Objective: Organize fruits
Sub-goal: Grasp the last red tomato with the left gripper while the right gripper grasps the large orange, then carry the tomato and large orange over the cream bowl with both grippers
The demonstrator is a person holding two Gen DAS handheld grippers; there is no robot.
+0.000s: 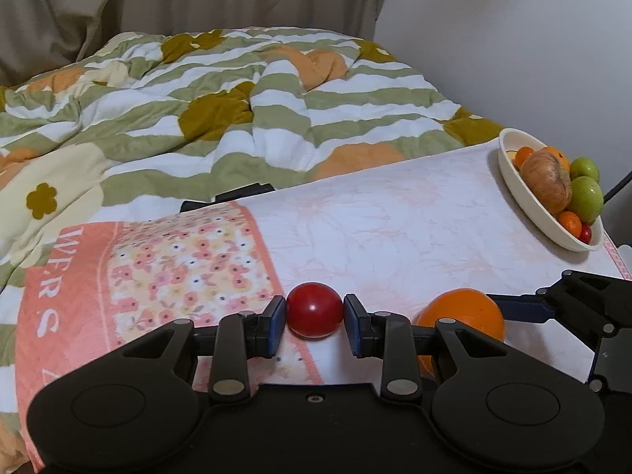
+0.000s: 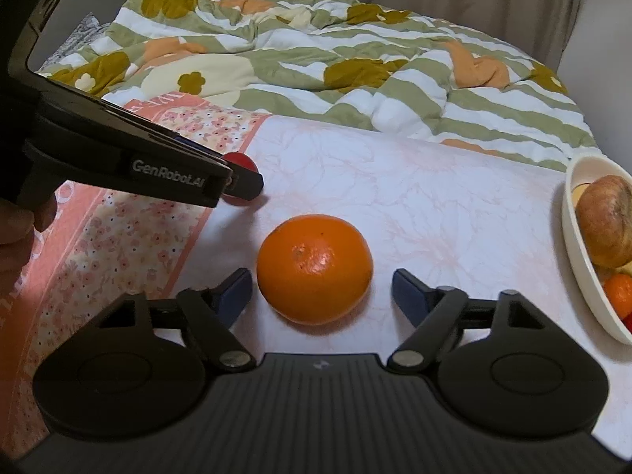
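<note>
Red tomato [image 1: 314, 310], orange mandarin [image 2: 315, 269], green-striped floral quilt [image 1: 221, 110].

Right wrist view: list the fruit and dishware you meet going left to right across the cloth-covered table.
Small red fruit between the left gripper's jaws → large orange between the right gripper's open jaws → white bowl of mixed fruit at the right edge.

Open tabletop [image 2: 454, 205] between the orange [image 2: 314, 268] and the fruit bowl [image 2: 572, 245] at the right edge: passable; left side blocked by the left gripper [image 2: 241, 181] over the tomato [image 1: 314, 310]; rumpled quilt [image 1: 237, 98] bounds the far edge.
</note>
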